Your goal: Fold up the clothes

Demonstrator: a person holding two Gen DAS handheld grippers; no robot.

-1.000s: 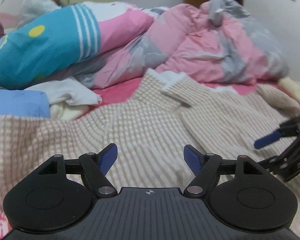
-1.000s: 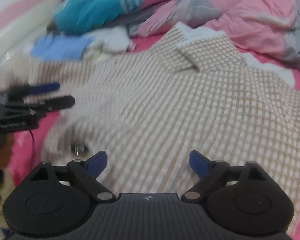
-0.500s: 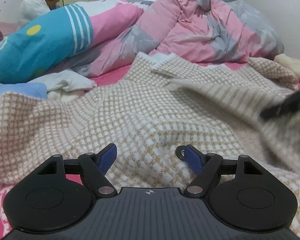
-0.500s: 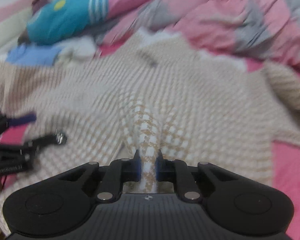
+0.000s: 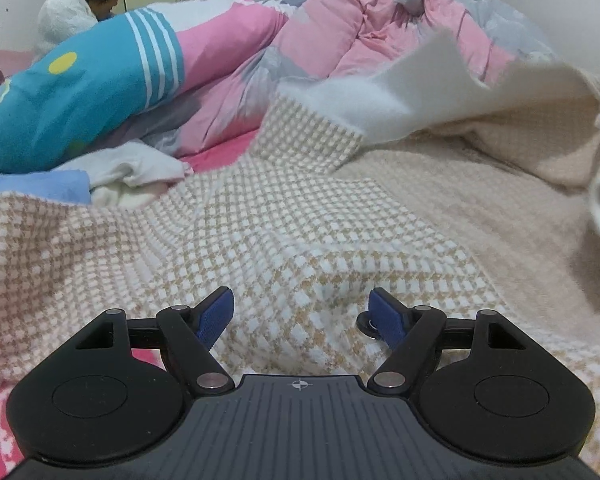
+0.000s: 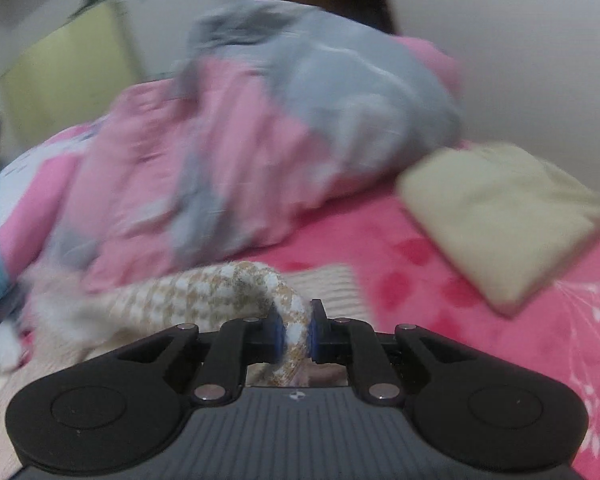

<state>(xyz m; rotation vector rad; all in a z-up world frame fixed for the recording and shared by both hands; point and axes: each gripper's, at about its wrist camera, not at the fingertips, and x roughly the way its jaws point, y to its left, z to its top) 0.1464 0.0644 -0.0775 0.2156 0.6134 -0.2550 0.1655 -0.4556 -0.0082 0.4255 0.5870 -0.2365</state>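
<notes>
While the right gripper (image 6: 296,334) is clamped on a bunched fold of the beige-and-white checked sweater (image 5: 284,240), the left gripper (image 5: 300,314) sits with its jaws wide apart and nothing between the blue pads (image 5: 216,314), just above the sweater's lower spread. From the left wrist view the sweater lies directly ahead of and under the fingers, flat across the pink bedsheet (image 6: 480,344); its far right part is lifted and turned over, showing the pale inner side (image 5: 440,92), blurred. In the right wrist view the pinched fold rises from between the pads and trails off to the gripper's left. Ahead of the right gripper: pink-and-grey duvet (image 6: 268,136), heaped. Ahead-right: folded cream cloth (image 6: 500,220) on the sheet, well apart from the sweater. Ahead-left of the left gripper: teal-and-pink striped bedding (image 5: 80,96), a white garment (image 5: 136,164) and a light blue one (image 5: 36,190) just beside the sweater's edge. Far left behind the bedding: a person (image 5: 80,4) in white.
</notes>
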